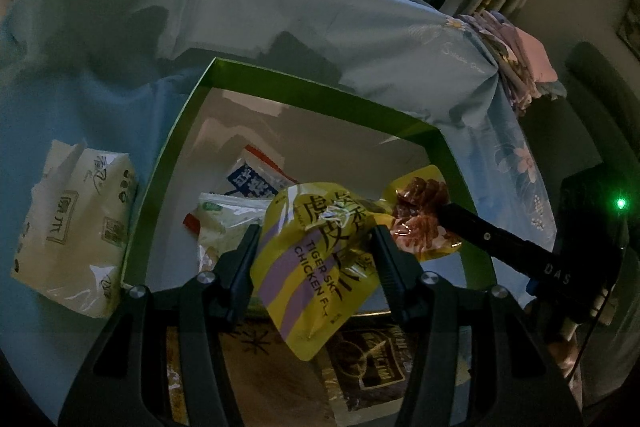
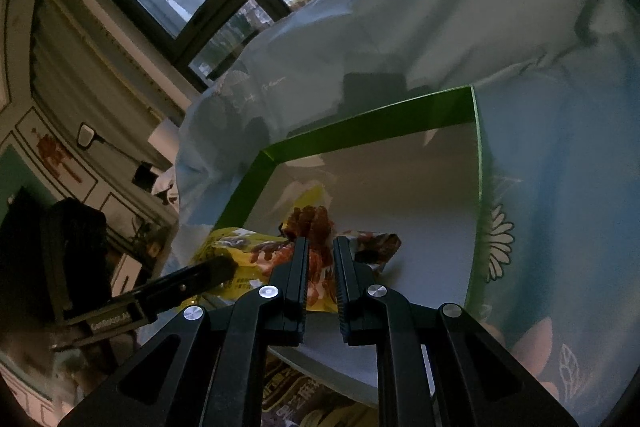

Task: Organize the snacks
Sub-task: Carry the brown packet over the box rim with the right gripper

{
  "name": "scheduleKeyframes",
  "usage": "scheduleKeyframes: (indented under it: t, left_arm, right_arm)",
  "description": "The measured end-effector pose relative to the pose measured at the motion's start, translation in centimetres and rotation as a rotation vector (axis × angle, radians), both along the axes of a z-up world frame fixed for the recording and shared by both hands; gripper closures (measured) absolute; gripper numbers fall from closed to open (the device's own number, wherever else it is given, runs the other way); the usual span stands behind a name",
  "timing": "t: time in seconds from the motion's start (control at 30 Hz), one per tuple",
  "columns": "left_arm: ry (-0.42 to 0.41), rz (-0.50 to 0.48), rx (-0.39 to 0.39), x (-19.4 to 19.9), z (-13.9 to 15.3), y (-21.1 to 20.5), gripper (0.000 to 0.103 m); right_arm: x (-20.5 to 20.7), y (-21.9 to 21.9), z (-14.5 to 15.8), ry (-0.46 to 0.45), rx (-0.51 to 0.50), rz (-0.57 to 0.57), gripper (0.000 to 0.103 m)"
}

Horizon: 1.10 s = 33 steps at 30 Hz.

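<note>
We hold the yellow snack pouch (image 1: 316, 267) with both tools above the near edge of the green box (image 1: 256, 83). The left gripper (image 1: 314, 247) is clamped across the pouch body; the right gripper (image 2: 320, 259) is closed on its clear end. We judge the pouch light, soft and slick, so we grip the flat sealed margins. Farther inside the box lie other snack packets (image 1: 240, 203).

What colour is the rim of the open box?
Bright green rim, white inside; clearest in the left wrist view.
</note>
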<state>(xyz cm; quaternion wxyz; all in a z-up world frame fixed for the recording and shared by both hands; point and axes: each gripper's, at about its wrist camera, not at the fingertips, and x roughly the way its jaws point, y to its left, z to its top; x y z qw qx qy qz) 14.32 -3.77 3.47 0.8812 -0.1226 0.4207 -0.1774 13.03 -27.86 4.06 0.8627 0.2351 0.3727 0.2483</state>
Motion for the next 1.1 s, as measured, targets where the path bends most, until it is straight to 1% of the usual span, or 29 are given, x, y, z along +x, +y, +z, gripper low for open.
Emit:
scheduleKeyframes:
  t: [0.4, 0.73, 1.1]
  left_arm:
    - [0.013, 0.0, -0.012, 0.4, -0.3, 0.1, 0.047]
    - [0.024, 0.001, -0.006, 0.7, -0.6, 0.0, 0.046]
    - [0.03, 0.005, 0.011, 0.9, -0.7, 0.0, 0.044]
  right_arm:
    - [0.4, 0.3, 0.0, 0.0, -0.03, 0.001, 0.088]
    - [0.6, 1.3, 0.0, 0.003, -0.123, -0.013, 0.088]
    - [0.7, 1.6, -0.1, 0.005, -0.141, -0.013, 0.088]
